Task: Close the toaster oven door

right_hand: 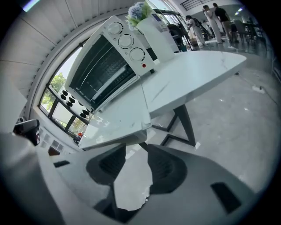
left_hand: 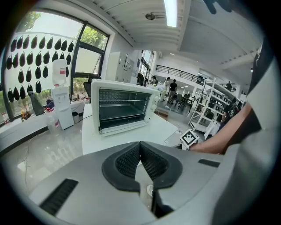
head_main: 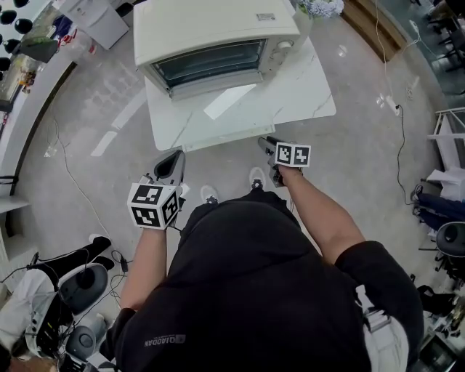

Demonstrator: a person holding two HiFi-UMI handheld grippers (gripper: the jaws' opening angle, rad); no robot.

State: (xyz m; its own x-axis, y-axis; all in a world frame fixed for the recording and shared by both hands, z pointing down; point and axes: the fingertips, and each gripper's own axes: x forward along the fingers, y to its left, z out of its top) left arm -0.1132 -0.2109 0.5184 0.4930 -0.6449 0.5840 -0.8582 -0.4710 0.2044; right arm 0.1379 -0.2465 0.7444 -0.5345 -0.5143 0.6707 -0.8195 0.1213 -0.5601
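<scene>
A cream toaster oven (head_main: 211, 36) stands at the back of a white marble-look table (head_main: 290, 98). Its glass door (head_main: 209, 64) looks upright against the front; in the right gripper view the door (right_hand: 105, 70) also lies flush beside the three knobs (right_hand: 126, 41). My left gripper (head_main: 176, 156) hangs below the table's near edge, shut, with its pads (left_hand: 131, 158) meeting and nothing between them. My right gripper (head_main: 266, 143) is at the table's near right corner, its jaws a little apart and empty. Both are well short of the oven (left_hand: 123, 107).
The table's near edge (head_main: 218, 138) lies just ahead of both grippers. A vase of flowers (right_hand: 139, 11) stands behind the oven. A water dispenser (left_hand: 61, 94) is at the left wall. Cables (head_main: 73, 182) and equipment (head_main: 65, 298) lie on the floor at the left.
</scene>
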